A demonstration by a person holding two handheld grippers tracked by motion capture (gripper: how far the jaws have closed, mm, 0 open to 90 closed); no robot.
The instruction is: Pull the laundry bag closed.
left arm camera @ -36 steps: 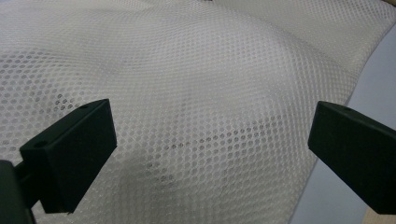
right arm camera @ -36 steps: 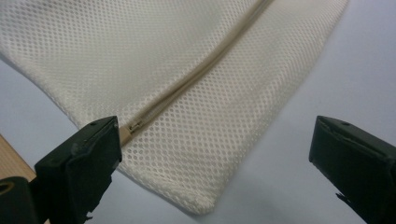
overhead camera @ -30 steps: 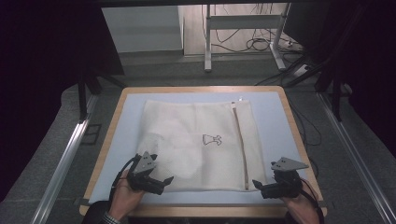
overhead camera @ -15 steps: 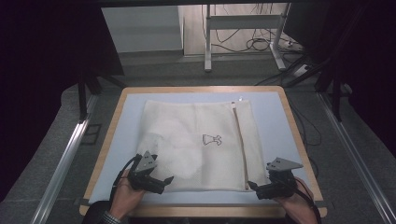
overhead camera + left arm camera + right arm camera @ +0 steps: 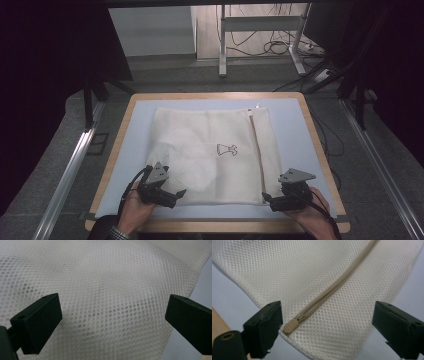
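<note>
your right gripper (image 5: pixel 267 199) at lower right of high view, jaws wide but just been closing, zipper pull (image 5: pixel 291 325) between them, not yet pinched. your left gripper (image 5: pixel 178 194) at lower left, jaws wide over mesh laundry bag (image 5: pixel 215 150), gripping nothing. bag flat at centre of table (image 5: pixel 300 120), zipper (image 5: pixel 256 150) shut full length: opening not begun, pull still to grasp. pale lump inside bag near left gripper hard to make out.

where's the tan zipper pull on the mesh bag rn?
The tan zipper pull sits at the near-right corner of the cream mesh laundry bag, between the open jaws of the right gripper, close to one jaw in the right gripper view.
</note>
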